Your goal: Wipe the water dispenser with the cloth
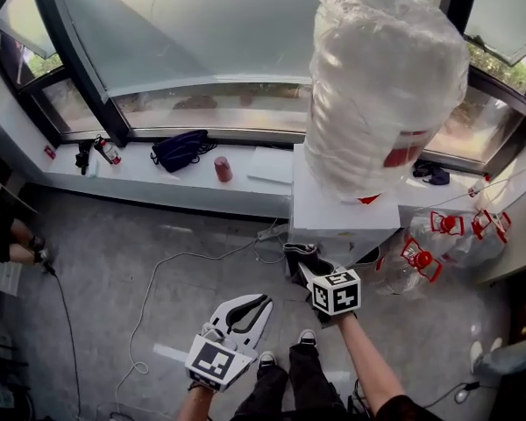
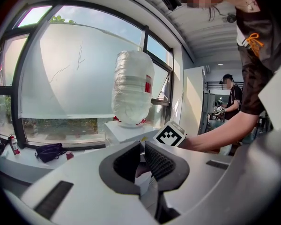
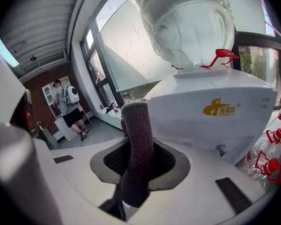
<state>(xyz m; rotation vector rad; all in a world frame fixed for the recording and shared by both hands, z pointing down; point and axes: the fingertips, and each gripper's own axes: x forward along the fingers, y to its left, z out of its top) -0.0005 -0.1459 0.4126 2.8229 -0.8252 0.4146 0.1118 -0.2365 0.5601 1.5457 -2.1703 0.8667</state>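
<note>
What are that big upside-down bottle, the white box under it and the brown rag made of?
The bottle looks like clear plastic: see-through, ribbed walls. The water dispenser seems to be smooth, glossy white plastic, judging by its sheen. The cloth is a soft, fuzzy brownish fabric, perhaps terry or microfibre.

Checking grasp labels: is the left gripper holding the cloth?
No. The cloth is clamped in the right gripper, and nothing sits in the left gripper.

One dispenser (image 1: pixel 333 210), one cloth (image 3: pixel 137 135), two hand-held grippers (image 1: pixel 261 307) (image 1: pixel 305 268)
</note>
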